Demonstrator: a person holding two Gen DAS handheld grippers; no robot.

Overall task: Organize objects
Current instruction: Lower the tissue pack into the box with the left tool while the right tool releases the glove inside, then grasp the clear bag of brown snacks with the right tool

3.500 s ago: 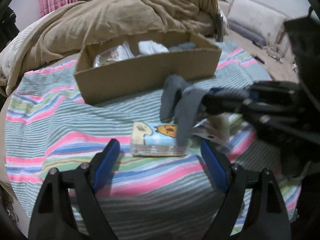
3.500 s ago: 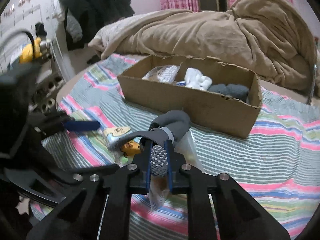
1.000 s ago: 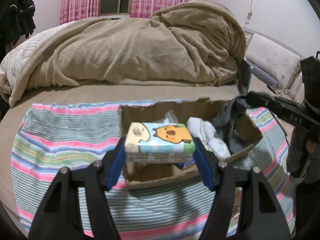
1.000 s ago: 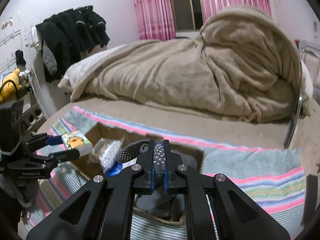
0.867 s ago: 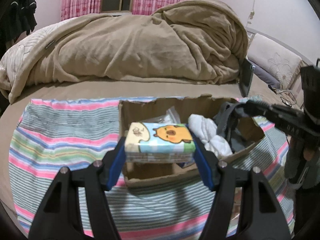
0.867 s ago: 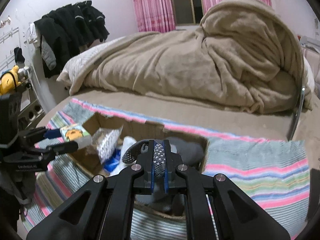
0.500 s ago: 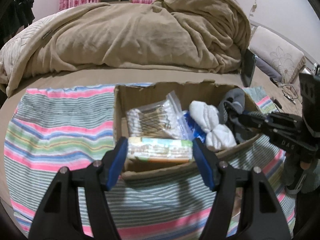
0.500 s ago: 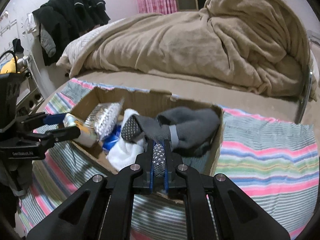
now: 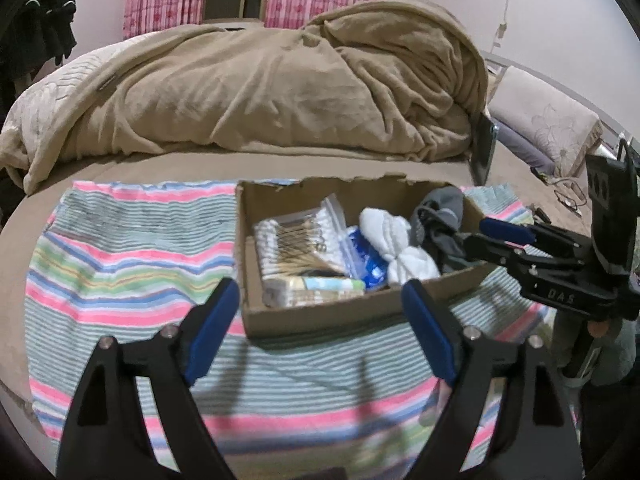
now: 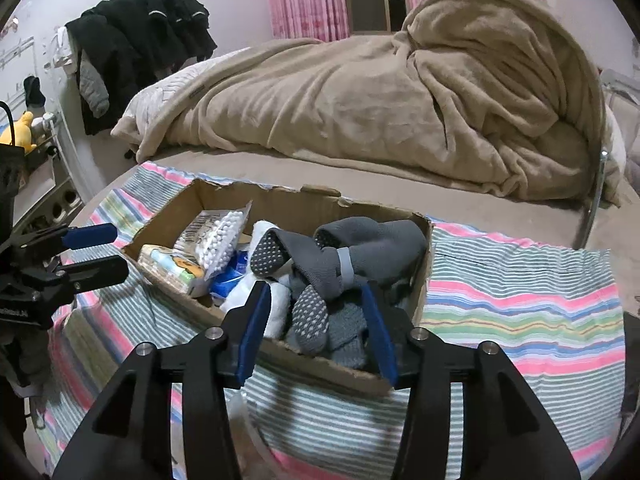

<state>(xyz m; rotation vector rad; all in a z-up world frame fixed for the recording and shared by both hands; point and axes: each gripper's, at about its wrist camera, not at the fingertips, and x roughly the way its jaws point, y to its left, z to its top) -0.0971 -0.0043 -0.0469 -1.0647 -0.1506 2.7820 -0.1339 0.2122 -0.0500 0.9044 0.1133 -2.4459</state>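
A cardboard box sits on a striped cloth. In it lie a tissue pack with a duck print, a bag of cotton swabs, white socks and grey dotted socks. My left gripper is open and empty just in front of the box. My right gripper is open and empty at the box's near right edge, above the grey socks.
The striped cloth covers the near part of a bed. A tan blanket is heaped behind the box. Dark coats hang at the left wall. A shelf with a yellow toy stands at far left.
My left gripper opened and left the tissue pack in the box, then drew back. My right gripper opened and let the grey socks drop into the box.
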